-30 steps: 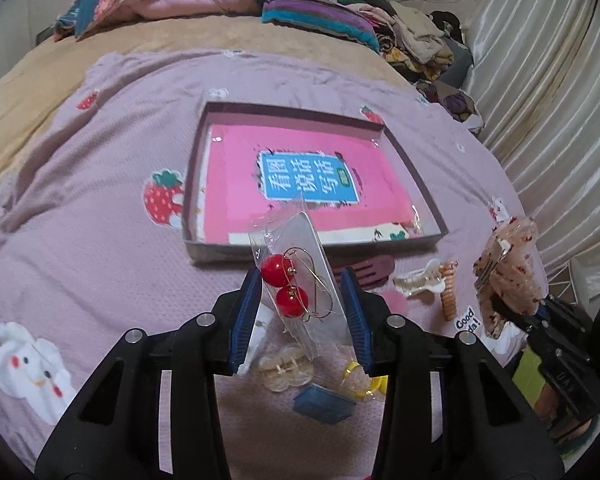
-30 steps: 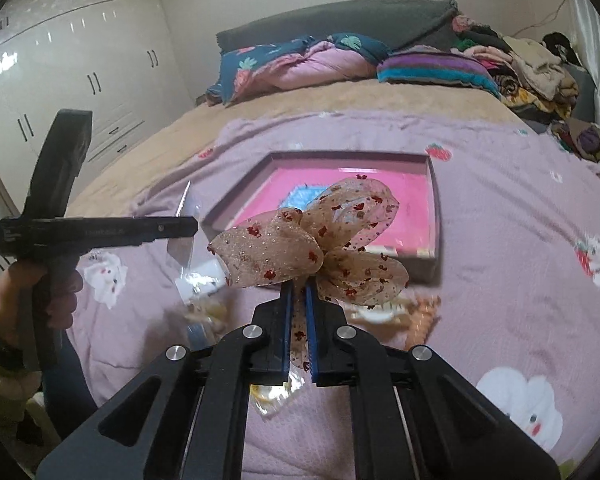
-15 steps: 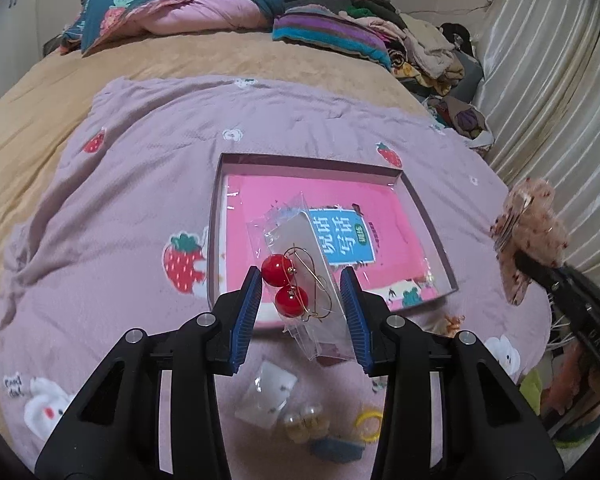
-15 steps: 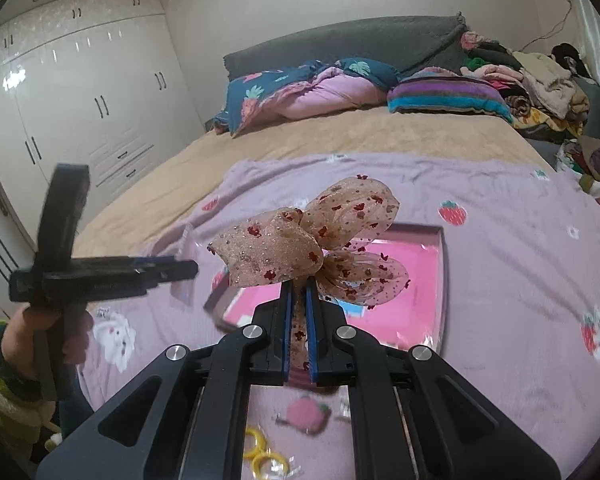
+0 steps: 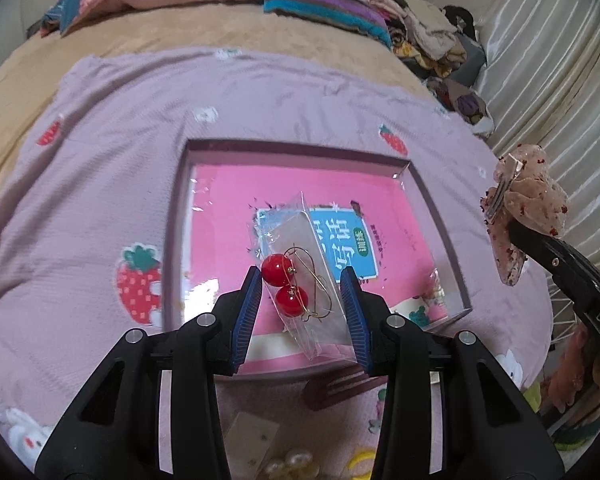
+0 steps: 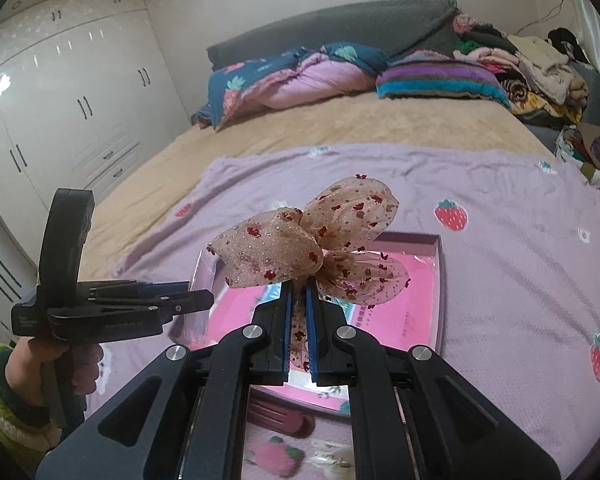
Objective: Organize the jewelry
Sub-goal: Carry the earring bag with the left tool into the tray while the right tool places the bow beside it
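Note:
My left gripper [image 5: 302, 316] is shut on a clear packet of red ball earrings [image 5: 300, 292] and holds it above the near part of the shallow box [image 5: 296, 148] with a pink book [image 5: 228, 248] inside. My right gripper [image 6: 299, 320] is shut on a beige glitter bow hair clip [image 6: 320, 240] and holds it above the box [image 6: 440, 276]. The bow also shows at the right of the left wrist view [image 5: 528, 208]. The left gripper shows at the left of the right wrist view [image 6: 196, 300].
The box lies on a lilac strawberry-print blanket [image 5: 100, 184] on a bed. Near me lie a dark red comb [image 5: 340, 388], pearl earrings [image 5: 288, 464], a yellow ring [image 5: 360, 460] and a pink strawberry clip [image 6: 276, 456]. Pillows and clothes [image 6: 420, 76] are piled at the headboard.
Both grippers have risen and moved forward from the loose items near me to over the box, each still holding its item.

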Action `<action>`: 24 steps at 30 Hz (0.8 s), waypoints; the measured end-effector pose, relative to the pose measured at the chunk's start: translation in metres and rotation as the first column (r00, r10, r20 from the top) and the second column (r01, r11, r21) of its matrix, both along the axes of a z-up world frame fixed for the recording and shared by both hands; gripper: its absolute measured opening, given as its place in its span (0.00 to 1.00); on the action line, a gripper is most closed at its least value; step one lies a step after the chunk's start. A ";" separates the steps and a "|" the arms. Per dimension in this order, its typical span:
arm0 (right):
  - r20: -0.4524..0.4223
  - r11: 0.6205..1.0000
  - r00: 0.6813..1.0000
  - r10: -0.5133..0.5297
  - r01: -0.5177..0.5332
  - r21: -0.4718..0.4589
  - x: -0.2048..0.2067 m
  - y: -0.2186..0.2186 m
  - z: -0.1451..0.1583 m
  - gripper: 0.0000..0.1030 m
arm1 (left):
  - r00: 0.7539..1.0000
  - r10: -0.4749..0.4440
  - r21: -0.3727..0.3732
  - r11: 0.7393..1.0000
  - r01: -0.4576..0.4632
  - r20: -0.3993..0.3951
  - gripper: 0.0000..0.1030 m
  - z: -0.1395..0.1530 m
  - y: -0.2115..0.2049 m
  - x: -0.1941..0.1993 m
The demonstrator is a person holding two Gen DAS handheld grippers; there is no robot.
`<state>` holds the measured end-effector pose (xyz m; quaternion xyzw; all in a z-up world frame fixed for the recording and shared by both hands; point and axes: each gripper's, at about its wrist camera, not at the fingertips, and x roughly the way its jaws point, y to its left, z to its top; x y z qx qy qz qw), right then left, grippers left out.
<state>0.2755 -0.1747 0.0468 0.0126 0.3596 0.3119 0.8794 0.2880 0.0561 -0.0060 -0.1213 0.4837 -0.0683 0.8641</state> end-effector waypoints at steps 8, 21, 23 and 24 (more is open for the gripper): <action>-0.098 0.998 0.995 -0.018 0.012 -0.061 0.021 0.001 -0.050 0.06 | 0.997 -0.027 -0.007 1.000 0.026 -0.067 0.32 -0.040 -0.010 0.020; -0.208 0.994 0.977 -0.050 0.029 -0.104 0.031 -0.002 -0.099 0.08 | 0.995 -0.047 -0.001 0.999 0.047 -0.084 0.41 -0.058 -0.007 0.024; -0.221 0.994 0.974 -0.051 0.028 -0.107 0.030 -0.003 -0.103 0.09 | 0.996 -0.044 0.007 0.999 0.045 -0.079 0.48 -0.056 -0.009 0.025; -0.229 0.994 0.972 -0.054 0.031 -0.104 0.029 -0.005 -0.104 0.09 | 0.996 -0.045 0.015 0.999 0.046 -0.073 0.49 -0.054 -0.008 0.024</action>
